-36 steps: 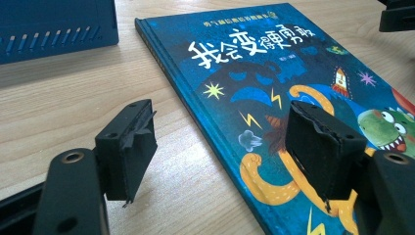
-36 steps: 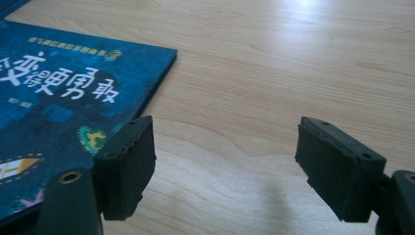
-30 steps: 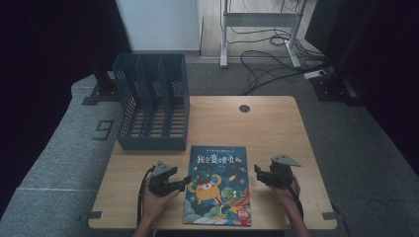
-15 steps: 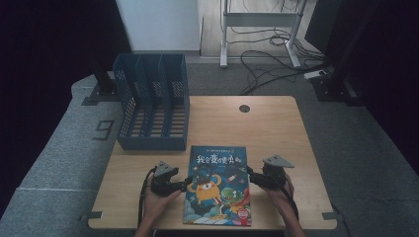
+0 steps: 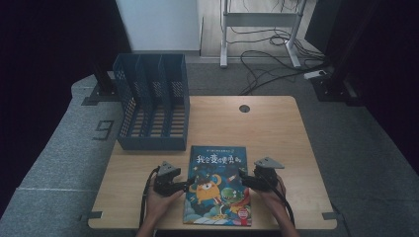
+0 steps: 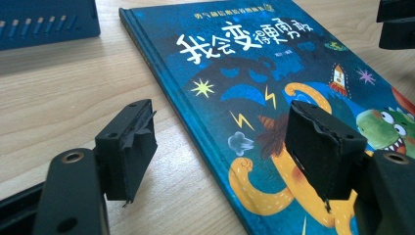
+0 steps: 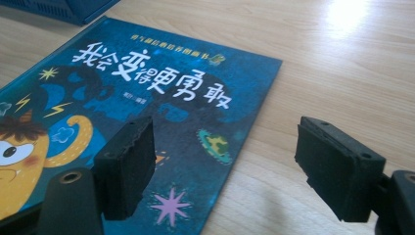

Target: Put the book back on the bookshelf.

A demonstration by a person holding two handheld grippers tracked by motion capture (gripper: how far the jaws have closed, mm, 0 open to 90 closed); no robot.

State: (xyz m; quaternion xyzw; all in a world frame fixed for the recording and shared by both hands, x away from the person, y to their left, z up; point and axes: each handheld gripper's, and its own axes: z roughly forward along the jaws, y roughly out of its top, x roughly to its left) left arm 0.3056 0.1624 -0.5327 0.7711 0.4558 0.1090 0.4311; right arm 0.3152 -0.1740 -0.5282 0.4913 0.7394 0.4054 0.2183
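Picture book [image 5: 217, 186] lies flat, cover up, at the near middle of the table [image 5: 276, 128], spine edge on the person's left, long free edge on the right. Left gripper [image 5: 187, 184] sits low at the spine edge: in the left gripper view its jaws are spread wide, one pad [image 6: 128, 147] over bare wood, the other pad [image 6: 320, 144] over the cover, so the spine runs between them, nothing pinched. Right gripper [image 5: 243, 178] is at the opposite edge, also spread wide: one pad [image 7: 126, 161] over the cover, the other [image 7: 335, 164] over the table, book edge between them, no contact I can confirm. Blue file rack [image 5: 152, 101] stands at the far left of the table, well apart from the book, slots empty as far as I can see. My read: both are lining up for an edge grab to lift the book, rack being the likely destination. Risks: the book is thin and flush on the wood, so a lower pad may ride over the edge instead of getting under it and just shove the book sideways. If one side closes first, the book pivots and skews. Gripping the cover board alone could let the hardcover fan open on lift. The glossy cover could slip from a shallow pinch. Uneven lift height tilts it out of the weaker grip.
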